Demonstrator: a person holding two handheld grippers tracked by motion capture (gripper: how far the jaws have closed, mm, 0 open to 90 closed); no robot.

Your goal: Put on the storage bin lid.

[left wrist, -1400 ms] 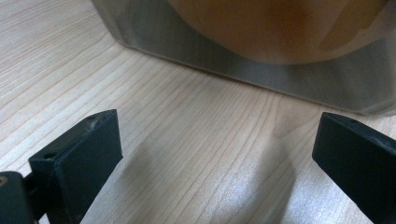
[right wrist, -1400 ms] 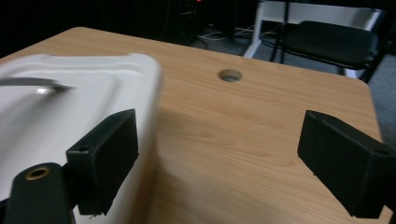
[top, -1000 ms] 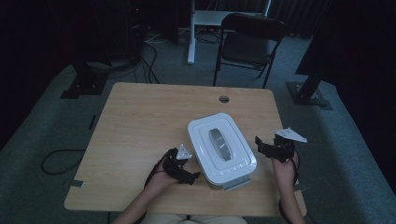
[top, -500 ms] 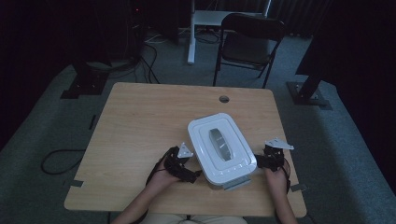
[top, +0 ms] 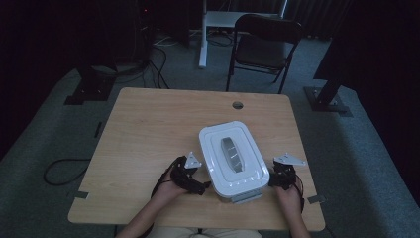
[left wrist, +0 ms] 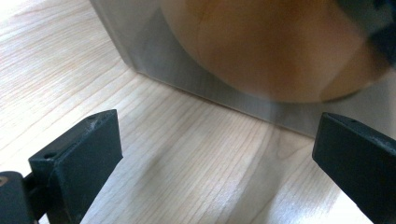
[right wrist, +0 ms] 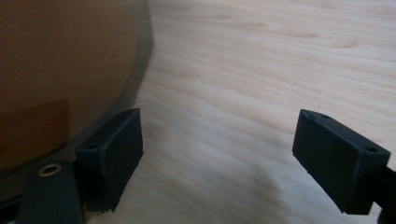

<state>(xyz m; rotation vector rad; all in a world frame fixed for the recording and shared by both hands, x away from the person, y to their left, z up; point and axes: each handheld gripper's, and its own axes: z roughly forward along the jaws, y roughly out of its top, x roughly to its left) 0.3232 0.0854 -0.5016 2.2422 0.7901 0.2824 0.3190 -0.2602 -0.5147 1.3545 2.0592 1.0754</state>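
The left gripper (top: 200,184) sits low by the box's left side, jaws spread wide. The white box (top: 233,157) rests near the table's (top: 148,129) front edge. The right gripper (top: 275,179), also spread, waits just beside it, probably to hold both sides.

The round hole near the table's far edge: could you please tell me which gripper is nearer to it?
Right, though only slightly. The right gripper sits by the white lidded container's right side, nearer the hole; the left gripper sits at the container's left near corner, a little farther back.

Black tongs (top: 190,174) with blocky jaws, grey plates.
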